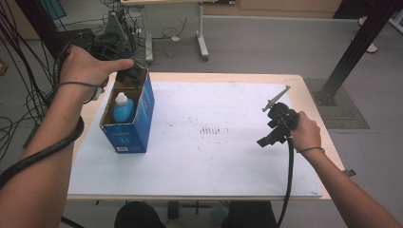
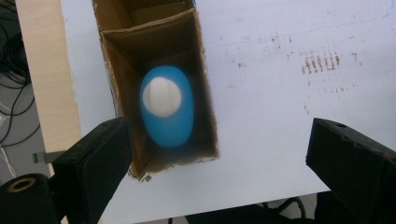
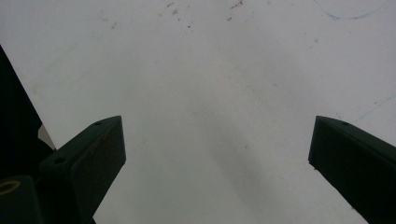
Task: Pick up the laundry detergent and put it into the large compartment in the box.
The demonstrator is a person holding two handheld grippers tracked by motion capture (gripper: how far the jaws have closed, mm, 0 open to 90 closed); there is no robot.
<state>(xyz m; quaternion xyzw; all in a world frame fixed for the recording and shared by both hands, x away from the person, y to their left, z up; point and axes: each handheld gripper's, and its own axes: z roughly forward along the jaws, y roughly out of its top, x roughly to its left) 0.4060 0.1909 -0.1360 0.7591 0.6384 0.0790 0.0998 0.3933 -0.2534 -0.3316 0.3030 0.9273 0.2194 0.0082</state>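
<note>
An open blue cardboard box [image 1: 142, 111] stands on the left of the white sheet. A blue bottle [image 1: 122, 109] with a white cap stands upright inside it. My left gripper [image 1: 130, 76] hovers above the box's far end, held in a hand. In the left gripper view it [image 2: 217, 154] looks straight down with its jaws wide open. There the bottle [image 2: 167, 107] sits within the brown inner walls of the box [image 2: 208, 100], apart from both jaws. My right gripper [image 1: 274, 127] is low over the sheet at the right, and stands open [image 3: 217, 154] with nothing between its jaws.
The white sheet [image 1: 209, 152] covers most of the pale wooden table [image 1: 313, 109]. Faint dark marks [image 1: 214, 130] are at its middle. Cables trail from both grippers. A black frame post [image 1: 351, 52] and table legs stand on the floor beyond.
</note>
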